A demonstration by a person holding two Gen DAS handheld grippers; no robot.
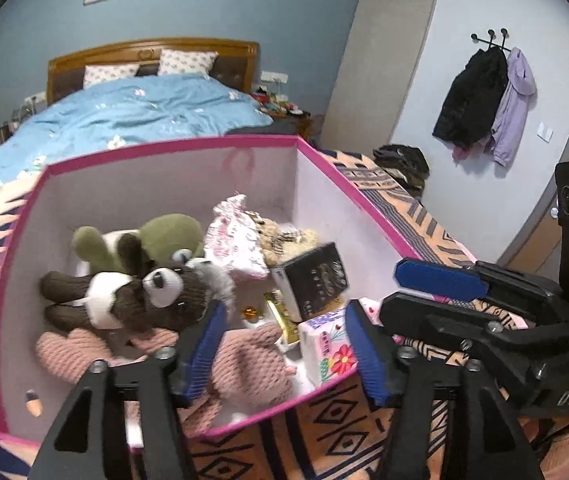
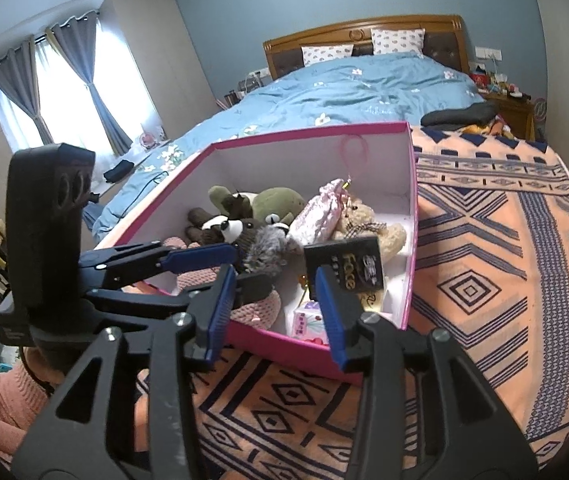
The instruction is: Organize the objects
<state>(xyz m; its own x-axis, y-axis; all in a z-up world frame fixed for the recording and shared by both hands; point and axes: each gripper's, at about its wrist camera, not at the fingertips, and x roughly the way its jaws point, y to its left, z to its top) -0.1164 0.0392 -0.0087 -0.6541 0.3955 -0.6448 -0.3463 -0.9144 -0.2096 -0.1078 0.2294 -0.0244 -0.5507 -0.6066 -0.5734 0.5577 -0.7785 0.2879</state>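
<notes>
A pink-rimmed box (image 1: 320,156) (image 2: 411,240) with white walls stands on a patterned blanket. Inside lie a brown-and-white plush (image 1: 140,296) (image 2: 224,228), a green plush (image 1: 168,236), a pink knitted plush (image 1: 252,364), a pink pouch (image 1: 232,240), a beige teddy (image 2: 364,220), a black carton (image 1: 314,280) (image 2: 354,264) and a flowered tissue pack (image 1: 324,344) (image 2: 308,324). My left gripper (image 1: 284,354) (image 2: 224,272) hangs open over the box's near side, above the pink plush, pressing on nothing. My right gripper (image 2: 276,314) (image 1: 424,294) is open just outside the near wall, holding nothing.
The box sits on an orange-and-navy blanket (image 2: 484,260) at the foot of a bed with a blue duvet (image 1: 144,112). Folded dark clothes (image 1: 402,160) lie at the blanket's far right edge. A sleeve (image 2: 0,400) shows at the lower left.
</notes>
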